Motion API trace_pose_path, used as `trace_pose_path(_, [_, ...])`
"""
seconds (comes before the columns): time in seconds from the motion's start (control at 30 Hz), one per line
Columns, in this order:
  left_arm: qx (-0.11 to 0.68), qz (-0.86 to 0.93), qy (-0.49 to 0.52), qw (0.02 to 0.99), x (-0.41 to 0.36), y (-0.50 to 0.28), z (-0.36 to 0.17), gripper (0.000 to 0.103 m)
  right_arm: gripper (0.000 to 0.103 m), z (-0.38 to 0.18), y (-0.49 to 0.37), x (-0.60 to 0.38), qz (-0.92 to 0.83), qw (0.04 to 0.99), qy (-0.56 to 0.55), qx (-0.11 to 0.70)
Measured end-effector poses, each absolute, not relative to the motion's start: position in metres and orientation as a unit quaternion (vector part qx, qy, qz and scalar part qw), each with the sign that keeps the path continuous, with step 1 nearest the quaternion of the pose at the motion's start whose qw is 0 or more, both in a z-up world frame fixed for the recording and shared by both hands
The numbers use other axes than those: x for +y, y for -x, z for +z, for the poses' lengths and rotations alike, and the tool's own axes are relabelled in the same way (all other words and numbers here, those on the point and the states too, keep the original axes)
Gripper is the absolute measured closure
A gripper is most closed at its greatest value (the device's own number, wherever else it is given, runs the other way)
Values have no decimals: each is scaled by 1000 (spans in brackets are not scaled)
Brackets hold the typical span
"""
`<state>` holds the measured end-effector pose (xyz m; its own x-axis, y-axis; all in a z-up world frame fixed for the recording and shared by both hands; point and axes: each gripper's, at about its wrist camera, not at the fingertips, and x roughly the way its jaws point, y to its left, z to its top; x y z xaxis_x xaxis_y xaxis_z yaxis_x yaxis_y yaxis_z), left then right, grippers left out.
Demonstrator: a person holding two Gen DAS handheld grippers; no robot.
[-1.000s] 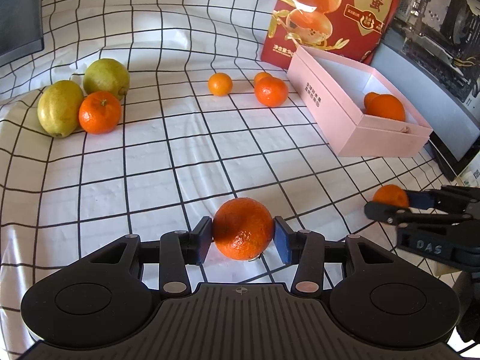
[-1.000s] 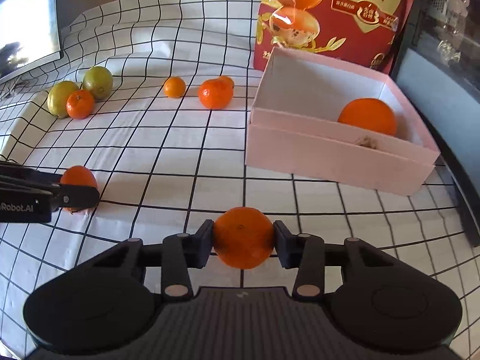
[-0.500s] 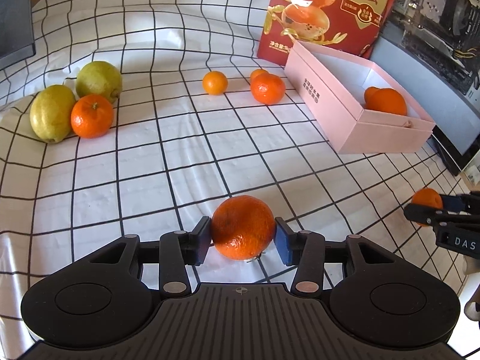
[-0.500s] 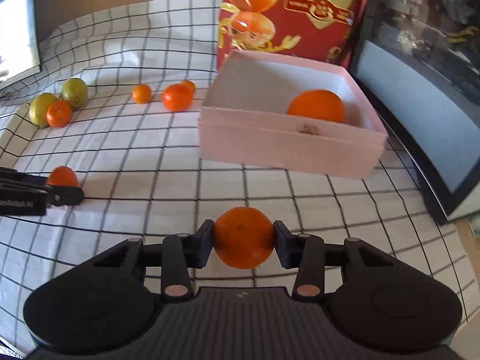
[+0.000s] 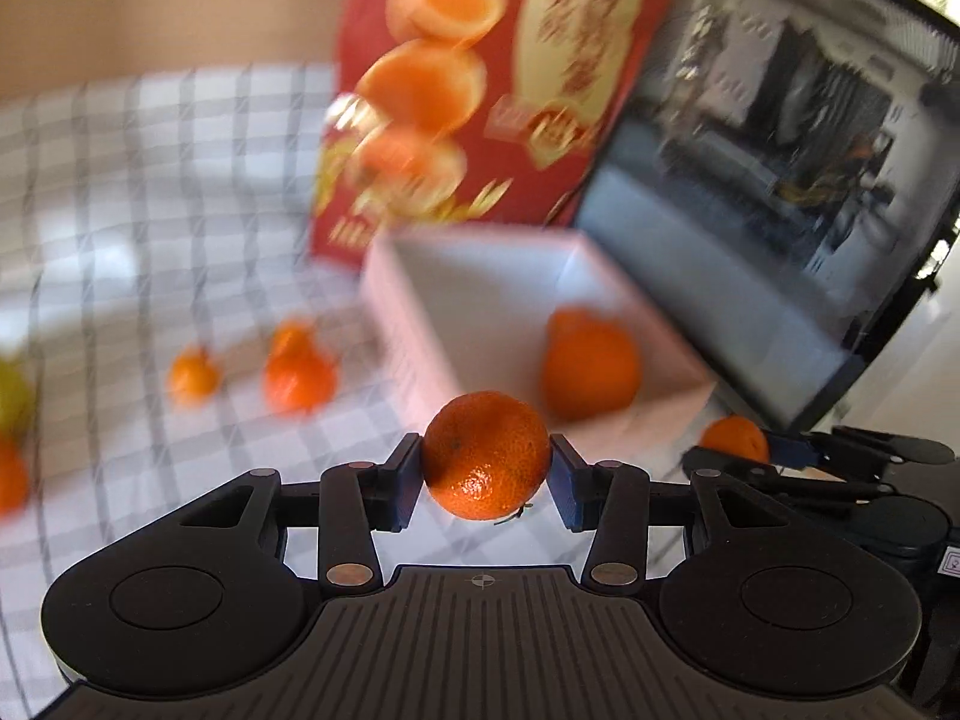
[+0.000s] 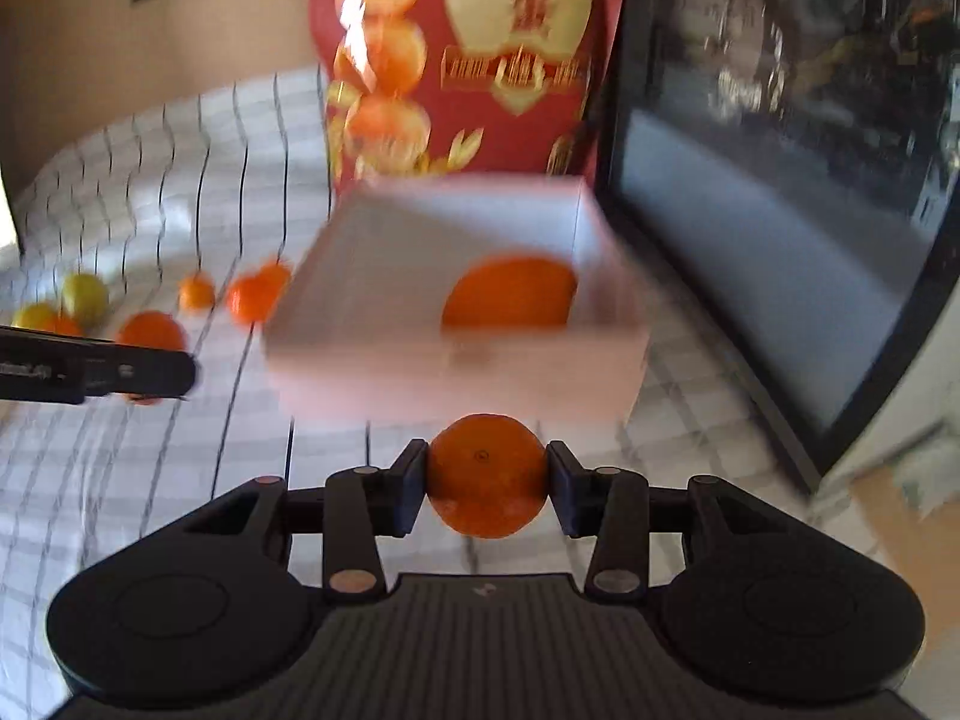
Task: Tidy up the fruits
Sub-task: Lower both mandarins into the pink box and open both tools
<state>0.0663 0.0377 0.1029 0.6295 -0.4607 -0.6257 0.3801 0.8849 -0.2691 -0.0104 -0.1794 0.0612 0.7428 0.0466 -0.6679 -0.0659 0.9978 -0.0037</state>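
A white tablecloth (image 6: 150,192) with a black grid covers the worktop. A beige wall (image 5: 150,6) rises behind it, and a dark glossy screen (image 6: 780,192) stands at the right, catching daylight.

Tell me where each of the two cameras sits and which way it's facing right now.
Left wrist: on the left gripper, looking along its fingers, shut on a mandarin, toward the pink box; the right gripper shows at right.
Right wrist: on the right gripper, fingers holding a smaller mandarin, facing the box's near wall; the left gripper shows at left.
Shared: box, orange inside it, red bag, checked cloth.
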Motion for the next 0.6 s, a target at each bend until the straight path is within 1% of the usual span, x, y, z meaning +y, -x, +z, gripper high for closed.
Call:
trace_pose_path(0.17, [318, -253, 49, 913, 7, -93, 136, 54, 61, 111, -34, -192, 37, 950, 22, 308])
trace_pose_path(0.27, [313, -254, 40, 914, -9, -107, 140, 54, 61, 134, -69, -195, 42, 954, 33, 294])
trace_pose_path(0.43, [335, -249, 43, 907, -29, -128, 127, 54, 61, 153, -135, -200, 65, 948, 21, 312])
trace_pose_path(0.6, [382, -234, 46, 893, -42, -150, 97, 53, 61, 136, -184, -196, 100, 928, 2, 359])
